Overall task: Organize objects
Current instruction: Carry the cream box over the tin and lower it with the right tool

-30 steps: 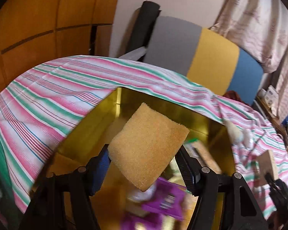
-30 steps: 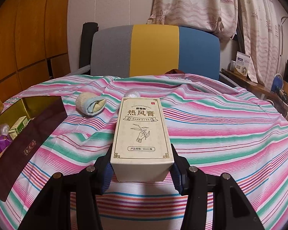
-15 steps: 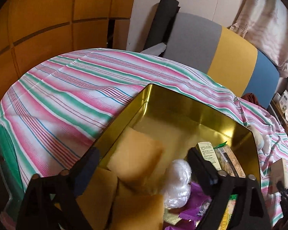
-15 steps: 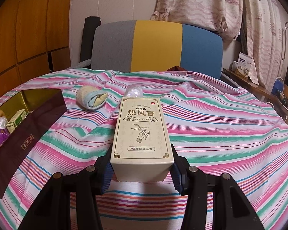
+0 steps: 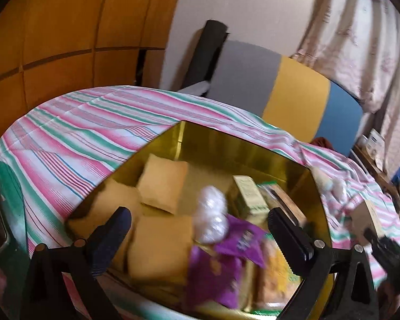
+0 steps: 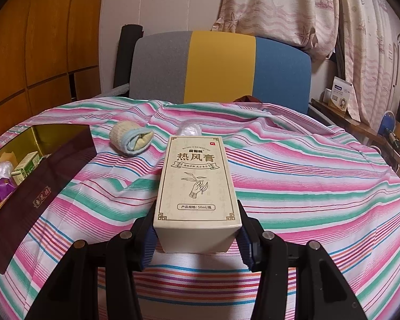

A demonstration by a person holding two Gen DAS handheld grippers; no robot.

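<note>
The right tongs (image 6: 197, 242) pinch the cream printed carton (image 6: 197, 189), long axis pointing away, well right of the gold-lined open box (image 6: 37, 136). The left tongs (image 5: 200, 229), spread and empty, hover over that box.

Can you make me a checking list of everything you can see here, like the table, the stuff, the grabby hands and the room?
Surface: striped cloth, wrinkled.
Job's things: gold tin holding yellow sponges, purple packets, green carton; cream box.
Clutter: rolled sock and dark lid on the cloth.
Grippers: left gripper open over the tin; right gripper shut on the cream box.
Cables: nothing seen.
Surroundings: three-colour chair, curtains, wooden panels.
</note>
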